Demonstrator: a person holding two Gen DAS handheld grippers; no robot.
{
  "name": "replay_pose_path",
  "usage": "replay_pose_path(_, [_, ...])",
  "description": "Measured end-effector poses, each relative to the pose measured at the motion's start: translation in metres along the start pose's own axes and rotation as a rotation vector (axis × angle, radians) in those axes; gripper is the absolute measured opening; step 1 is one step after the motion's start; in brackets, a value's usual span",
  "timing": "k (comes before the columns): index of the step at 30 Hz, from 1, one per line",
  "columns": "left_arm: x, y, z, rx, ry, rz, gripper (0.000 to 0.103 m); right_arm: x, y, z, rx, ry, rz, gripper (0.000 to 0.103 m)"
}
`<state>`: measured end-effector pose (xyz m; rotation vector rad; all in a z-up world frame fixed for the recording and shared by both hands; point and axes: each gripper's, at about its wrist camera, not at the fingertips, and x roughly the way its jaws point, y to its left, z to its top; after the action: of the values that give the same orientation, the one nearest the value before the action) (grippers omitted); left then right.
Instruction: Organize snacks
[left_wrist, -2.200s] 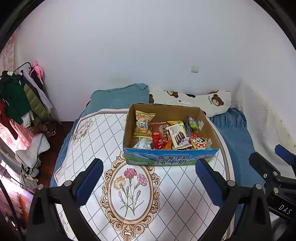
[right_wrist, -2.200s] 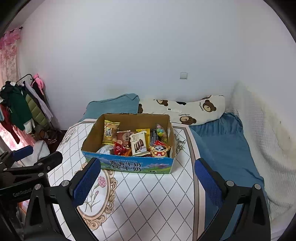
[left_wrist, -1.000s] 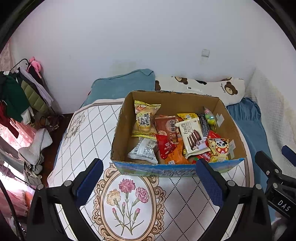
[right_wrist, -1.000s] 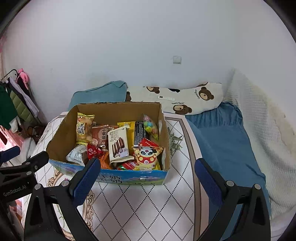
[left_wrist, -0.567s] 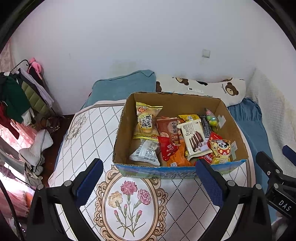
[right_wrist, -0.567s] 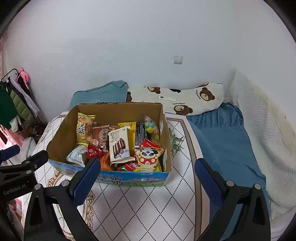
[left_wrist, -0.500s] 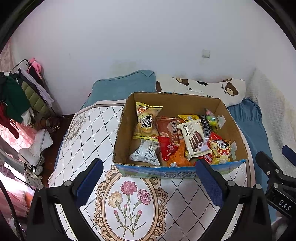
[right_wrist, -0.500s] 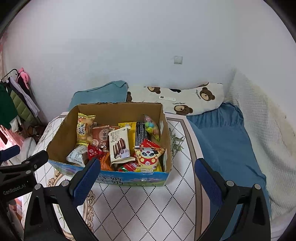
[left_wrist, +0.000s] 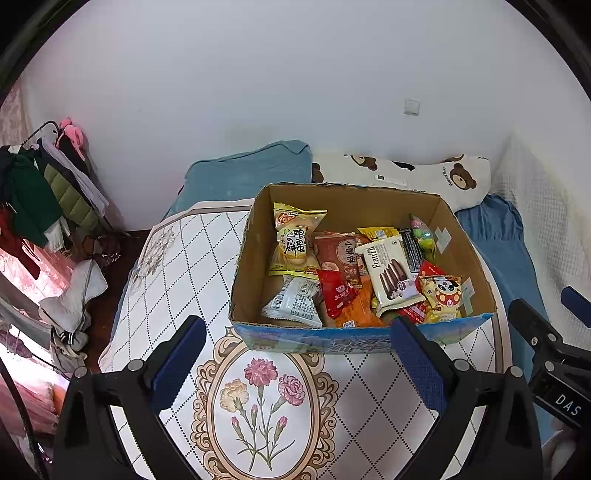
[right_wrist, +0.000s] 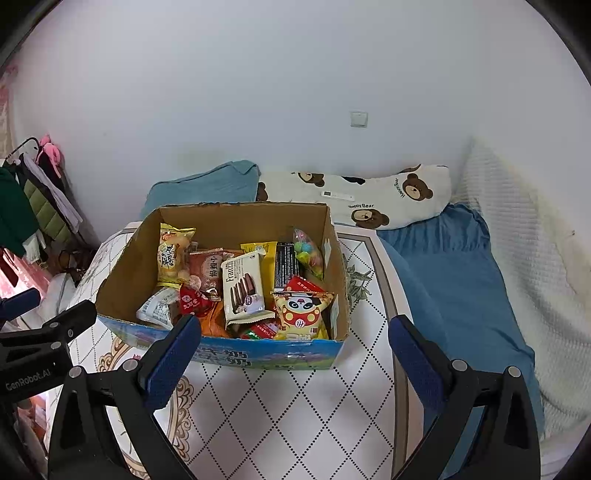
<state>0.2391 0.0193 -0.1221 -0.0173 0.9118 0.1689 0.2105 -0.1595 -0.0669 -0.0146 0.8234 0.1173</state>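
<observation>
- Inside the cardboard box (left_wrist: 255, 258), the snacks lie in a loose, overlapping heap: a yellow bag (left_wrist: 295, 243) leans against the back left, a cream Franzzi biscuit pack (left_wrist: 389, 275) lies slanted in the middle, a panda packet (left_wrist: 441, 295) sits front right, and a white wrapper (left_wrist: 295, 302) lies front left.
- Candy in a clear bag (right_wrist: 308, 253) stands against the box's right wall, beside a dark bar (right_wrist: 286, 264).
- Under the box is a white diamond-patterned cloth (left_wrist: 177, 266) with a carnation medallion, spread over what looks like a round bench on a bed.
- Beyond it lie a blue pillow (left_wrist: 251, 173) and a bear-print pillow (left_wrist: 443, 177), against a white wall.
- My left claw (left_wrist: 295, 365) is spread wide and holds nothing; its blue pads frame the box's near wall.
- My right claw (right_wrist: 291, 362) is likewise wide open and empty, just short of the box's front edge.
- Compared with two seconds ago, the box fills far more of both views and I look down into it; the packets themselves have not shifted.
- My judgement: both claws have closed in on the box, yet all snacks sit in it jumbled, which fits sorting about to start or packing finished.
</observation>
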Motion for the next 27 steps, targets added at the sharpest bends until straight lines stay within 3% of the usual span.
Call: replay_pose_path(27, [-0.0097,-0.0028,0.0008,0.000,-0.004,-0.008,0.102,-0.0055,-0.0014,0.0013,0.008,-0.009,0.011,0.103])
